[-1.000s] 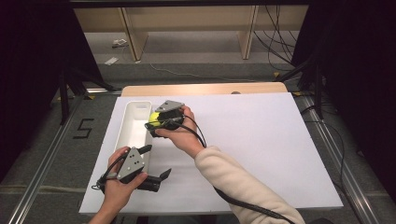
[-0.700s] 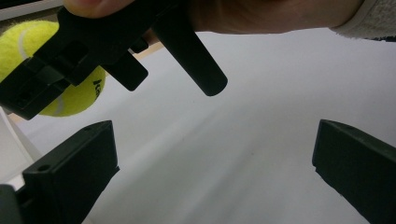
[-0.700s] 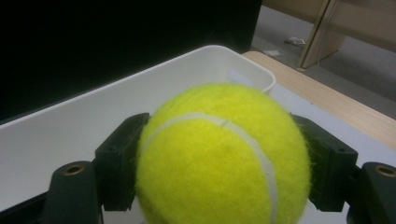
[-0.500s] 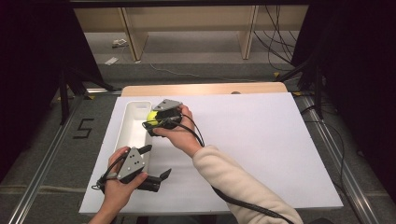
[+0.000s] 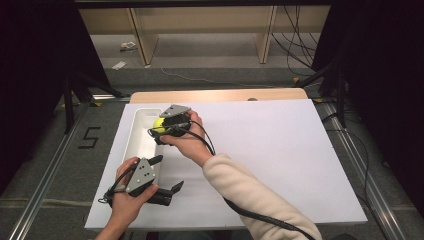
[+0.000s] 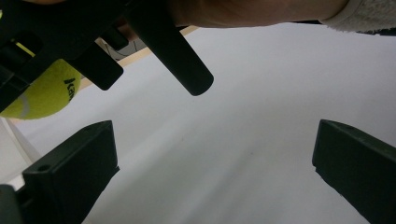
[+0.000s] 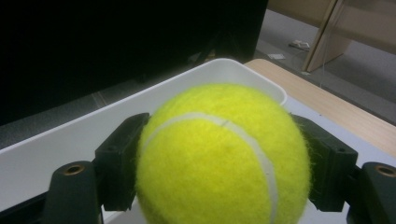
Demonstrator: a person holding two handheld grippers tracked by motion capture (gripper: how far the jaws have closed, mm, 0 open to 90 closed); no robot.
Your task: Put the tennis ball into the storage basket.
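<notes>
The right gripper (image 7: 219,154) clamps its 2 jaws on the round tennis ball (image 7: 224,156), seam arching across, above the long white tray (image 5: 141,135); the left gripper (image 6: 215,163) gapes.

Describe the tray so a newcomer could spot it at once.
On the white table sheet, look along its left edge: the tray is a long, narrow white bin with raised walls. The right gripper holds a yellow tennis ball over its far end.

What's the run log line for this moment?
right gripper: shut on tennis ball, over white tray | left gripper: open, nothing between jaws, near table's front edge
</notes>
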